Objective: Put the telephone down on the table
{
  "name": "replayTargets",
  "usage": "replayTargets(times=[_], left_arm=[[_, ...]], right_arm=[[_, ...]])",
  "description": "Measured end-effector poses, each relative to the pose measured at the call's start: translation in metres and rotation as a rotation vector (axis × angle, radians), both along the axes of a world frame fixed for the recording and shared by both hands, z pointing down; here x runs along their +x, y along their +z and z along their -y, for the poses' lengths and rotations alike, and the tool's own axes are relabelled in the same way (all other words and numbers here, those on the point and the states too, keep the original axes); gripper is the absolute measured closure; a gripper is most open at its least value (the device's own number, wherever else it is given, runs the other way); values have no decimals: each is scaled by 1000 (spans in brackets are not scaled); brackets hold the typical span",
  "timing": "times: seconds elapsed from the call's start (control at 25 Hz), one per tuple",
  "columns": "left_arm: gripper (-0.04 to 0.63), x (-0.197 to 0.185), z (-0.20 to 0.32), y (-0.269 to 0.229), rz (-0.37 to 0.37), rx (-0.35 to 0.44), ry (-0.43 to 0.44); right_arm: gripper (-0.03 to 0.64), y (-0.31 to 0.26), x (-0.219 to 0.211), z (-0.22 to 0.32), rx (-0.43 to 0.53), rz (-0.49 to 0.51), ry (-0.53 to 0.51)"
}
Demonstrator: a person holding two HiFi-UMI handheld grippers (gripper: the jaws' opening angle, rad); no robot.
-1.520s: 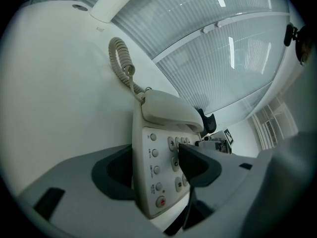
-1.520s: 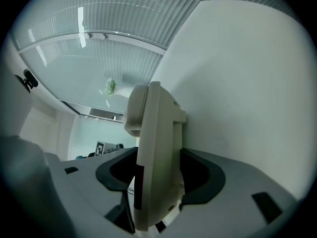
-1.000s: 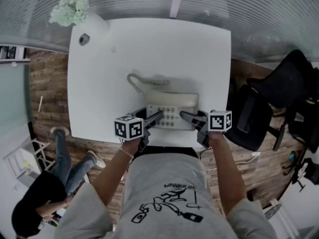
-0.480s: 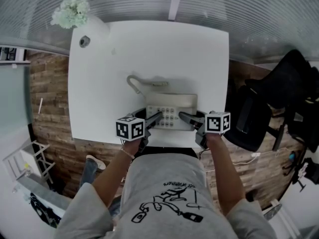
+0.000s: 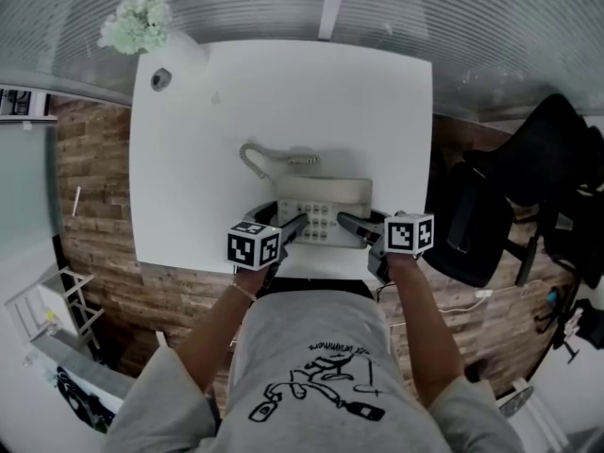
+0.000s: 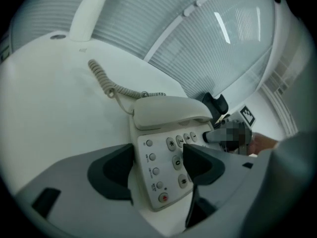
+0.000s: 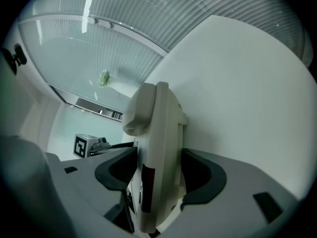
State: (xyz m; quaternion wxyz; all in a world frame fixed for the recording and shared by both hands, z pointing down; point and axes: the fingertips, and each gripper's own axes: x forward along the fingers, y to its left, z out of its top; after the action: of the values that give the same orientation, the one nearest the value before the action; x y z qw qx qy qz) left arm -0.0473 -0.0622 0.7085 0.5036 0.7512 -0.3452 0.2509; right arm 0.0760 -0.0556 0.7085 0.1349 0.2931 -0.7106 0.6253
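A beige push-button telephone (image 5: 324,206) lies flat on the white table (image 5: 283,102) near its front edge, handset in its cradle. Its coiled cord (image 5: 257,155) trails off to the back left. My left gripper (image 5: 283,221) is at the phone's front left corner (image 6: 158,182). Its jaws have just been opening and stand wide. That corner lies between the pads (image 6: 116,170), which show no grip on it. My right gripper (image 5: 364,223) is on the phone's right side. In the right gripper view both pads (image 7: 198,175) lie against the phone body (image 7: 158,148), seen edge-on.
A vase of pale flowers (image 5: 140,17) and a small dark round thing (image 5: 159,76) stand at the table's back left corner. A black office chair (image 5: 491,215) is close on the right. A ribbed glass wall (image 5: 491,36) runs behind the table. The person's body is right at the front edge.
The left gripper's marker cube has shifted slightly down and right as the wrist rolled. A person at the lower left has left the view. The telephone and right gripper have stayed put.
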Motion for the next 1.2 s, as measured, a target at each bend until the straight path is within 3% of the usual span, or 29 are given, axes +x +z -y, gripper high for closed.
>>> replayTargets(times=[0.56, 0.96, 1.12, 1.2], left_arm=[[273, -2, 0, 1, 33, -4, 5], [278, -12, 3, -19, 33, 20, -27], [296, -8, 7, -46, 7, 64, -30], [319, -3, 11, -64, -12, 104, -30]], right_arm=[[328, 0, 4, -1, -1, -70, 15], [346, -26, 30, 4, 94, -207, 12], [385, -50, 41, 9, 191, -305, 17], [397, -67, 40, 12, 246, -301, 29]])
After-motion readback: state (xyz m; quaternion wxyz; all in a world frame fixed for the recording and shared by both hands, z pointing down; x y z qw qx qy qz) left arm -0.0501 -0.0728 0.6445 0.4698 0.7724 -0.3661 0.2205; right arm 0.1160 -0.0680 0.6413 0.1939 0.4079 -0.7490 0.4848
